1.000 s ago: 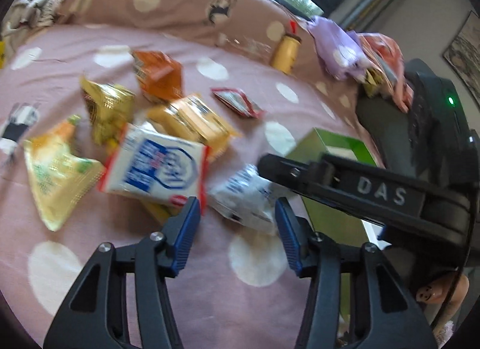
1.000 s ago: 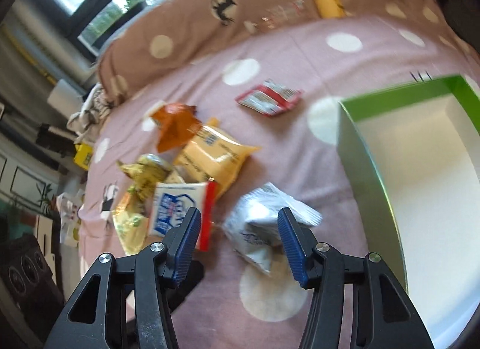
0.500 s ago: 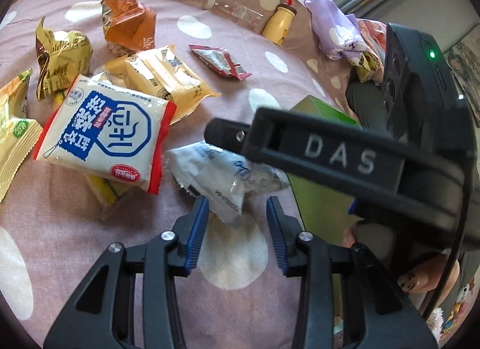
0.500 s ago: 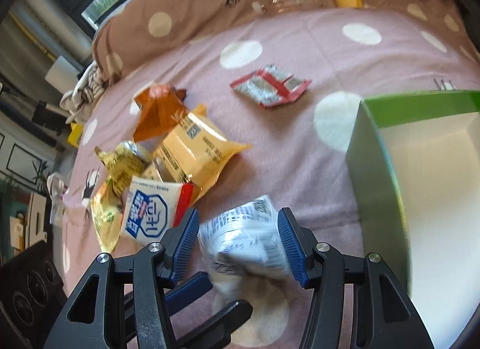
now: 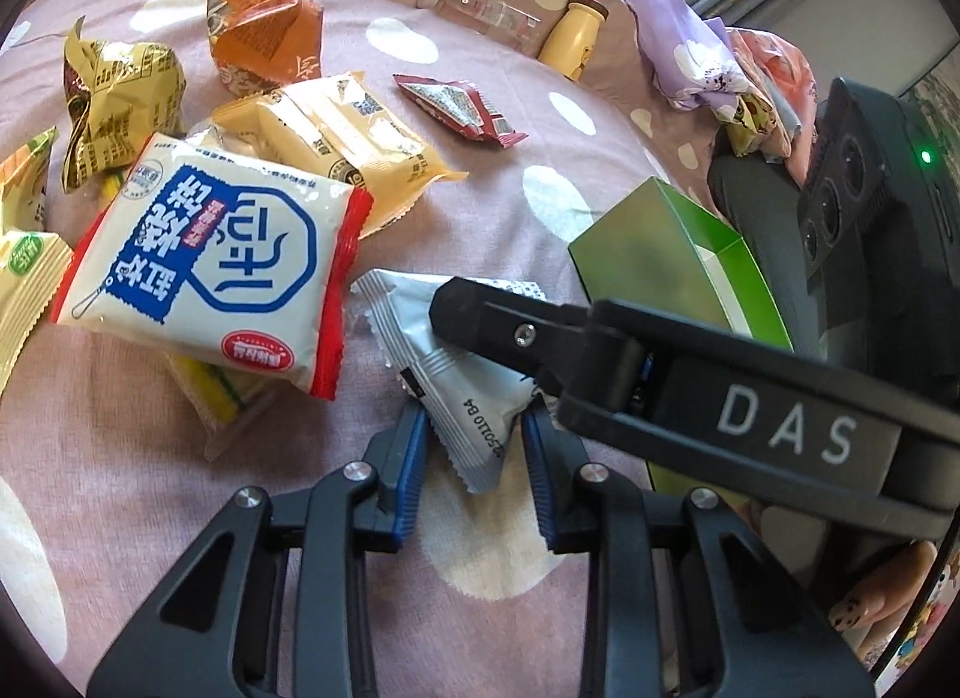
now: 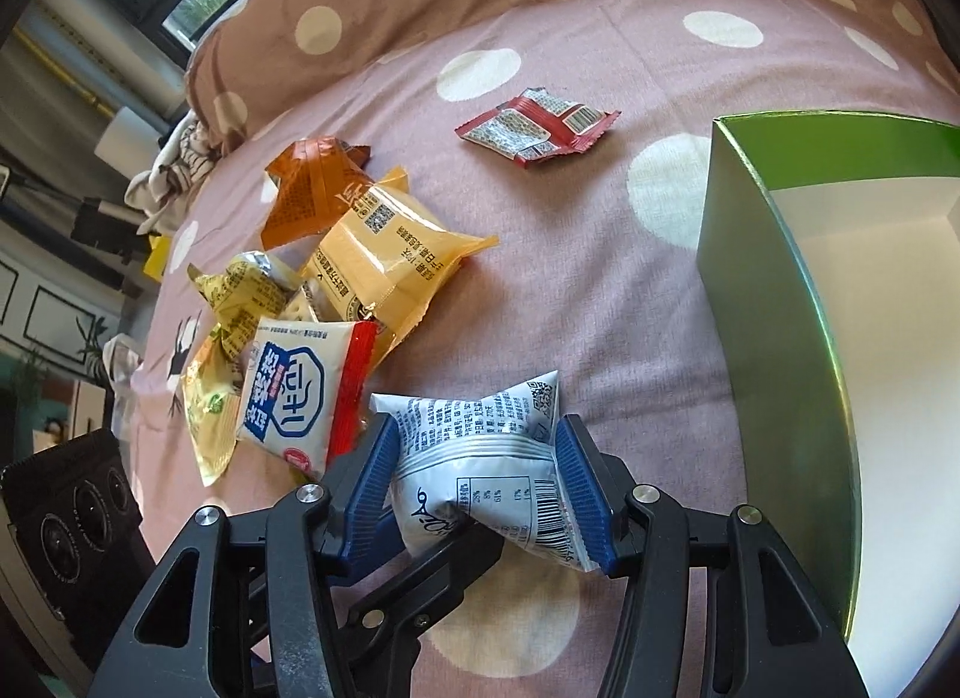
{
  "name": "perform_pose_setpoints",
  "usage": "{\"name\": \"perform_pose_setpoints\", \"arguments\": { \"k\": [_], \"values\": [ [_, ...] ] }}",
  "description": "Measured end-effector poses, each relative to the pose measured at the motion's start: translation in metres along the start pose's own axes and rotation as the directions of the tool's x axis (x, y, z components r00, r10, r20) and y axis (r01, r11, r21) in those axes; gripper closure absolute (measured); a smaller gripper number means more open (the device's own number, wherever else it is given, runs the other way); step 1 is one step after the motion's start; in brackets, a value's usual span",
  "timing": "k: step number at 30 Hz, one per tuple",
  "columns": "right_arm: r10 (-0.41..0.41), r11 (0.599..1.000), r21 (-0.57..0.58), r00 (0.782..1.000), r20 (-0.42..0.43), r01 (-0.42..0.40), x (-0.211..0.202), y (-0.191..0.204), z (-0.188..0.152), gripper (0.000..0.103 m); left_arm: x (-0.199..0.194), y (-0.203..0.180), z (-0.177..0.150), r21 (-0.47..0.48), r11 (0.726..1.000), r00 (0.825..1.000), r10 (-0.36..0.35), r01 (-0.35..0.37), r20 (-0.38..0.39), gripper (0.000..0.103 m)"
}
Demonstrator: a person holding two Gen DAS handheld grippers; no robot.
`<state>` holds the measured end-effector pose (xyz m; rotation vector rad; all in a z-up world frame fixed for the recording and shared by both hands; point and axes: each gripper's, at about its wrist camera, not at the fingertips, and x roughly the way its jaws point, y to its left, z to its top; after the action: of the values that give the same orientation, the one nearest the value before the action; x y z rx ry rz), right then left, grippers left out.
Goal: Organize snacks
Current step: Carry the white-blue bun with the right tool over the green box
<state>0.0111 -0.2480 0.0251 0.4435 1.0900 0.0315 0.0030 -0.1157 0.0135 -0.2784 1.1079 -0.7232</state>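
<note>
A white and silver snack packet (image 6: 480,422) sits squeezed between the blue pads of my right gripper (image 6: 480,476), which is shut on it just above the pink spotted bedspread. In the left wrist view the same packet (image 5: 456,362) has its lower corner between the pads of my left gripper (image 5: 474,458). Those jaws are closing, with a thin gap still on each side. The right gripper's finger (image 5: 480,320) lies across the packet's top. A green box (image 6: 762,290) with a white inside stands open to the right.
A heap of snacks lies to the left: a white, blue and red packet (image 5: 222,254), a yellow one (image 5: 342,140), an orange one (image 5: 264,32) and a gold one (image 5: 114,92). A small red packet (image 6: 540,125) lies apart. Further back are a yellow bottle (image 5: 576,38) and a lilac cloth (image 5: 690,56).
Both grippers came down onto the white packet. The left jaws narrowed around its corner, and the right pads now hold its sides where it lay loose ahead of them before.
</note>
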Motion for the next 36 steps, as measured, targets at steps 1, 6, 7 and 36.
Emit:
{"name": "perform_pose_setpoints", "arguments": {
  "k": [1, 6, 7, 36],
  "values": [
    [0.000, 1.000, 0.000, 1.000, 0.006, 0.000, -0.001, 0.000, -0.001, 0.048, -0.001, -0.002, 0.000, 0.006, 1.000, 1.000, -0.002, 0.002, 0.000, 0.074],
    [0.004, 1.000, 0.008, 0.998, 0.062, -0.004, -0.020, 0.003, -0.005, 0.049, -0.010, -0.015, 0.000, 0.039, 0.999, 0.999, -0.006, 0.005, 0.032, 0.074],
    [0.002, 1.000, 0.005, 0.997, 0.074, -0.002, -0.023, 0.004, -0.006, 0.049, -0.013, -0.017, 0.000, 0.044, 0.999, 0.999, -0.013, 0.011, 0.042, 0.074],
    [-0.033, 0.989, 0.142, 0.910, 0.414, -0.029, -0.137, -0.024, -0.041, 0.049, -0.046, -0.115, 0.007, 0.335, 0.940, 0.991, -0.101, 0.064, 0.093, 0.074]
  ]
}}
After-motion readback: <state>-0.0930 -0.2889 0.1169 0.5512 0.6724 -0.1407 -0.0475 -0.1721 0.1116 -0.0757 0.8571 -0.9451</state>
